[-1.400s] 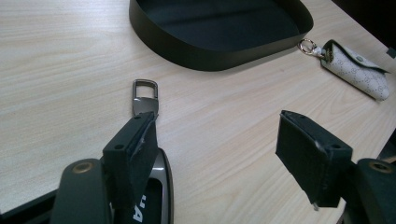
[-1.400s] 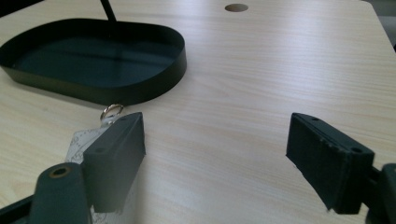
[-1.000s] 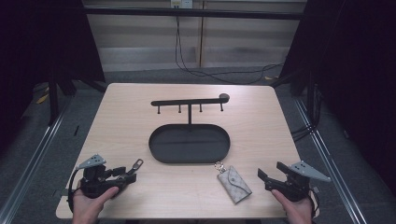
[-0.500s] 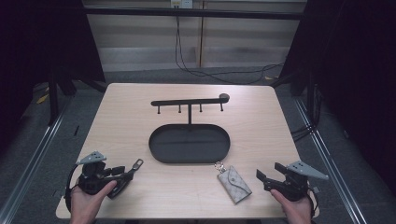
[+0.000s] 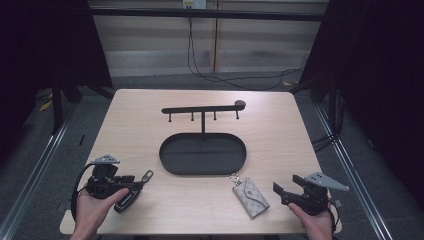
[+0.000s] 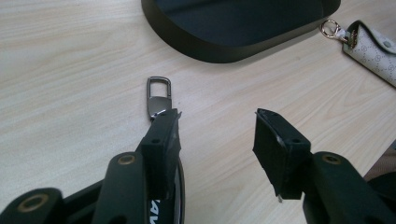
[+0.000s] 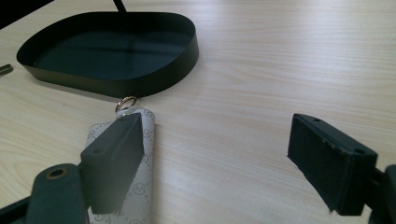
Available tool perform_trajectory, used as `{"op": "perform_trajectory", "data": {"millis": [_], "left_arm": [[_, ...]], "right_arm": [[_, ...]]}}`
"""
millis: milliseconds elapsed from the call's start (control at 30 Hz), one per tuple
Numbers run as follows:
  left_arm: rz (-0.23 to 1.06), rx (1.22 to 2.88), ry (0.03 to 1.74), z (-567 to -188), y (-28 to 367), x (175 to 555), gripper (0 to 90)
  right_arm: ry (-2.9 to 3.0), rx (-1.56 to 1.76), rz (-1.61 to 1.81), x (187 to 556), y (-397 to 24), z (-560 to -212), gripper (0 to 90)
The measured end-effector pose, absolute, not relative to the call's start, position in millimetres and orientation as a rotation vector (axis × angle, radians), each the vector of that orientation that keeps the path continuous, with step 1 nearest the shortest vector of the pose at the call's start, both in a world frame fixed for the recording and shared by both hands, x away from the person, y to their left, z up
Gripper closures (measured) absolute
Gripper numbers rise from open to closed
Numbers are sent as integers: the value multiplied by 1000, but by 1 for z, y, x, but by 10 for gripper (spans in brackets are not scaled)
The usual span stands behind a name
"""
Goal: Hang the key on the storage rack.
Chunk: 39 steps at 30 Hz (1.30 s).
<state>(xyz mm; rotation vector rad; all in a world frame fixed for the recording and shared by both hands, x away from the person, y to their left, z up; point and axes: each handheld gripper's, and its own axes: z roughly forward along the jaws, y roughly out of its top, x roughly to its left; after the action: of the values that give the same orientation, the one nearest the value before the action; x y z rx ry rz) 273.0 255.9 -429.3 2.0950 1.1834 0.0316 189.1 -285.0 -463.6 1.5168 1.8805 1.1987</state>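
Near edge, left: left gripper (image 5: 131, 187) is resting in the person's left hand (image 5: 92, 210), low over the table (image 5: 280, 125). Its jaws have just been closing and are now standing partly spread. In the left gripper view a dark key fob (image 6: 159, 100) with a metal clip is lying under and beside one jaw, partly hidden by it; the space between the jaws is showing bare wood. Whether that pad is touching the fob, cannot tell.

Near edge, right: right gripper (image 5: 278, 190) is sitting in the right hand (image 5: 315, 222), jaws spread wide, nothing between them. A grey patterned key pouch (image 5: 250, 196) with a ring is lying flat just beside it, toward the middle; in the right gripper view one jaw is overlapping the pouch (image 7: 142, 186).

Middle: black oval tray (image 5: 202, 170) is sitting just beyond the pouch's ring.

Farther: black hook rack (image 5: 202, 108) is standing behind the tray.
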Motion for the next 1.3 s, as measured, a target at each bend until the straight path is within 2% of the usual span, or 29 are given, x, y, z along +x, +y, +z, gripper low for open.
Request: {"op": "perform_trajectory", "data": {"millis": [167,467,600,833,967,1233,1300], "left_arm": [[54,2135,1199,-426,250,281,453],[91,2228,1182,-421,240,292,444],[65,2237,1178,-420,239,300,434],[41,2292,1169,-419,236,313,460],[18,2333,1198,-423,235,325,510],[-1,2407,1216,-429,231,337,529],[5,2423,1203,-428,231,338,566]], "right_arm": [[1884,1518,1207,189,-285,-464,183],[1883,1532,1224,190,-286,-464,183],[1878,1539,1226,190,-288,-464,183],[1886,1542,1224,191,-287,-465,183],[1879,1551,1227,191,-288,-465,183],[1890,1551,1222,192,-287,-465,183],[1891,1552,1225,192,-287,-466,183]]}}
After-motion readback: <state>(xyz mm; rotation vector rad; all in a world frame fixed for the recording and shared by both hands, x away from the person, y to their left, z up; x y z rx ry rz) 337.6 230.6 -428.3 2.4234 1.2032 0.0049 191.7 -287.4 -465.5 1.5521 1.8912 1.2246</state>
